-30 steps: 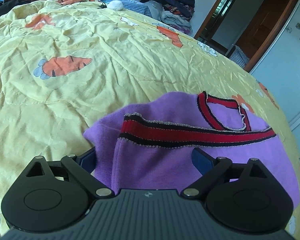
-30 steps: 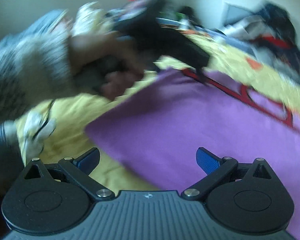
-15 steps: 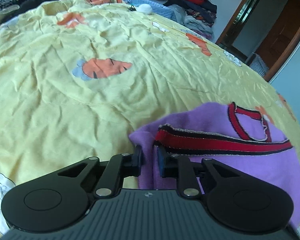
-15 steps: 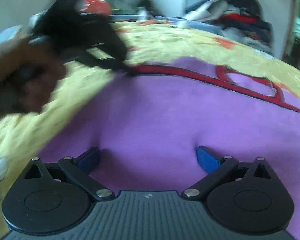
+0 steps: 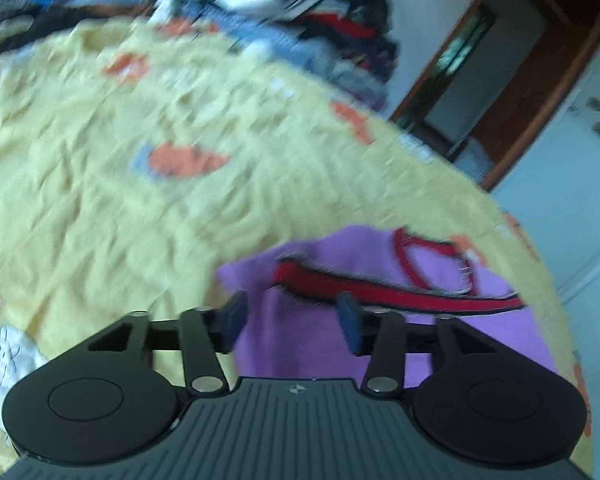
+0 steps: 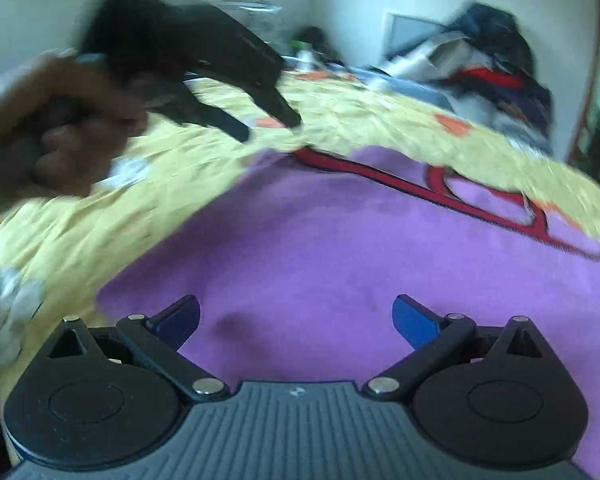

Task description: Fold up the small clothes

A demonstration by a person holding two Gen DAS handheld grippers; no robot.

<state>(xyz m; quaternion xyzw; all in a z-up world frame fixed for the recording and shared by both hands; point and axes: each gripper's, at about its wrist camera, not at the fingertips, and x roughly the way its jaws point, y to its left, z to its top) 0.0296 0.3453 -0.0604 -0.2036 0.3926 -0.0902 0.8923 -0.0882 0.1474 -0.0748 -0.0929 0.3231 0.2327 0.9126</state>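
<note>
- Left wrist view: the left gripper (image 5: 292,320) now has its jaws apart, about half open, and nothing is between them. Half a second ago they were closed on the top edge of the purple top (image 5: 300,340), so the grip has just been let go.
- The gripper is lifted a little and pulled back; the picture is blurred, so it is moving. The top lies on the yellow sheet (image 5: 120,200), in front of the fingers, with the red band (image 5: 380,288) across the folded part.
- Right wrist view: the right gripper (image 6: 296,316) has its jaws wide open and holds nothing, the same as before. Its fingers hover just over the near part of the top (image 6: 340,260), which lies flat.
- In this view the left gripper (image 6: 276,118), held by a hand (image 6: 60,132), is above the sheet (image 6: 80,232) and clear of the top's far corner, where it was touching half a second ago.
- My judgement: one fold is finished and released; the next fold needs a new grip.
</note>
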